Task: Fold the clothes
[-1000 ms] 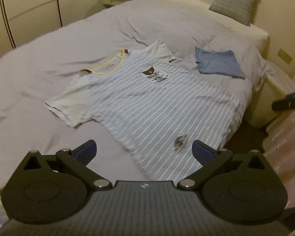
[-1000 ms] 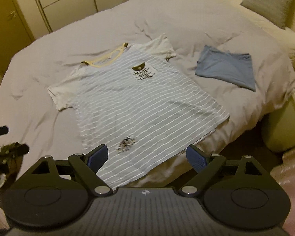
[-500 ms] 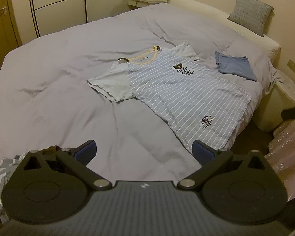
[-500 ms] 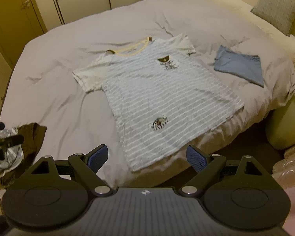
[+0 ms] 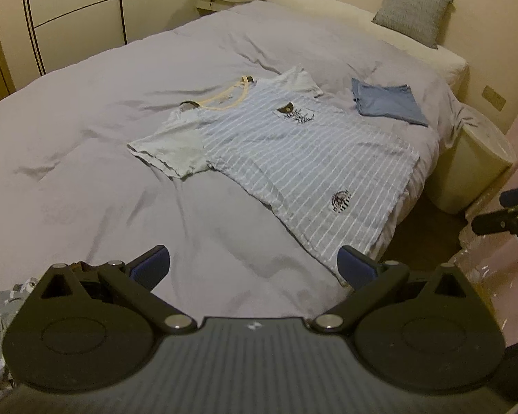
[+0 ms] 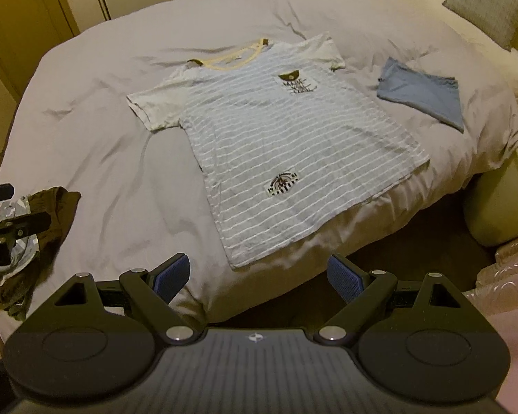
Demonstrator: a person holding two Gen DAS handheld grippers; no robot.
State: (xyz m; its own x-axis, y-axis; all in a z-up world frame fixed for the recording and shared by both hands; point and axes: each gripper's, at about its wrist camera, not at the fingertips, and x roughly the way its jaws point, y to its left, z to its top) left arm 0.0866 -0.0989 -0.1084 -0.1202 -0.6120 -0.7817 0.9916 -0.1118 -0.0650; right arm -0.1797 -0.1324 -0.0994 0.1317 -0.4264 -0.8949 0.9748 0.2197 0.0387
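Both the left gripper (image 5: 253, 264) and the right gripper (image 6: 259, 272) hover spread wide, holding nothing. A heap of clothes (image 6: 24, 227) at the bed's (image 6: 103, 179) near corner is partly cut off. The striped T-shirt (image 6: 276, 141) lies flat, hem toward the grippers, collar pointing away. Beyond it rests a folded blue garment (image 6: 423, 93).

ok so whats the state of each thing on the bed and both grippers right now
striped t-shirt: spread flat, face up, unfolded, hem at the bed's edge
blue garment: folded, lying apart from the shirt
pile of clothes: crumpled, unfolded, at the bed's corner
pillow: propped upright against the wall
left gripper: open, empty, above the bed
right gripper: open, empty
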